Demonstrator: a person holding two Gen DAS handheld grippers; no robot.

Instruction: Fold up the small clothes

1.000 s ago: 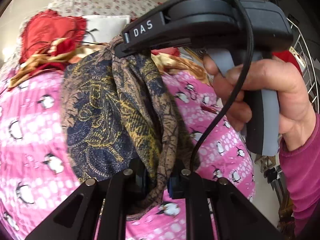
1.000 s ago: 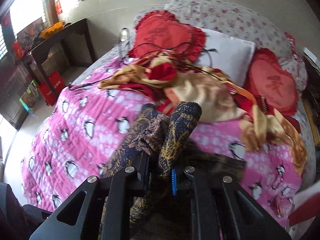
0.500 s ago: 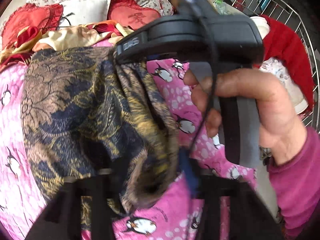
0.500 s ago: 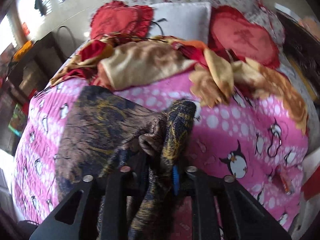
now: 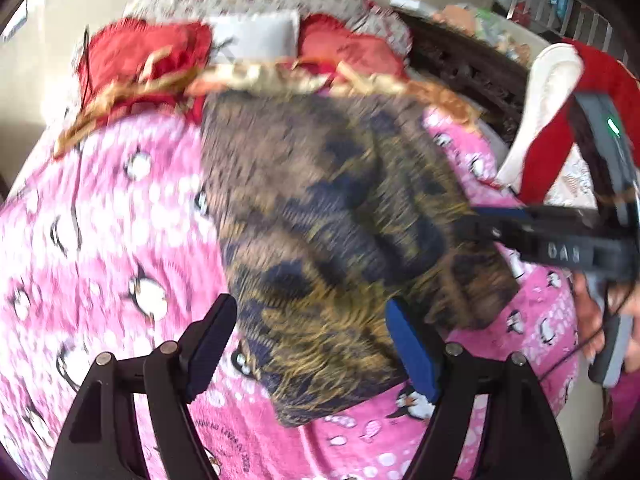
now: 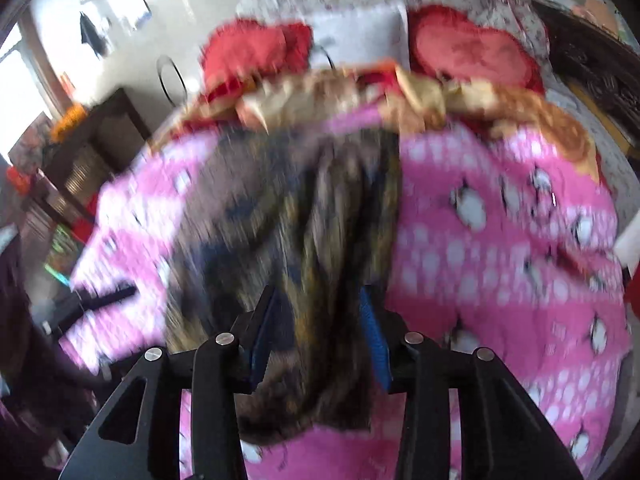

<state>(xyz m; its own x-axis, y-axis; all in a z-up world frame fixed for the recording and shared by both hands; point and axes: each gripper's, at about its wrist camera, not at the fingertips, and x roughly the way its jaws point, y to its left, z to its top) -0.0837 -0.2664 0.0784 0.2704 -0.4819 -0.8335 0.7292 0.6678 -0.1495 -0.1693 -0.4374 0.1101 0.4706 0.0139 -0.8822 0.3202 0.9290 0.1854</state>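
The small garment (image 5: 328, 208), brown and navy with a gold paisley print, lies spread on the pink penguin bedspread (image 5: 120, 220). My left gripper (image 5: 310, 312) hovers over its near end, jaws wide and still opening, and the pads do not touch the cloth. At the garment's right edge my right gripper (image 5: 480, 224) comes in, held by a hand (image 5: 588, 312). In the right wrist view, blurred, a bunched fold of the garment (image 6: 280, 208) hangs between the right gripper (image 6: 320, 300) jaws, which are opening and look slack on it.
Red heart cushions (image 5: 140, 56), a white pillow (image 5: 256, 34) and a crumpled gold and red blanket (image 5: 280, 76) lie at the head of the bed. A red and white garment (image 5: 552, 92) and a wire rack (image 5: 580, 4) stand at the right. A dark table (image 6: 104, 128) is beside the bed.
Both grippers came down with the garment, which went from hanging bunched to lying spread on the bedspread. The left jaws opened wide and let go; the right jaws widened and swung to the right.
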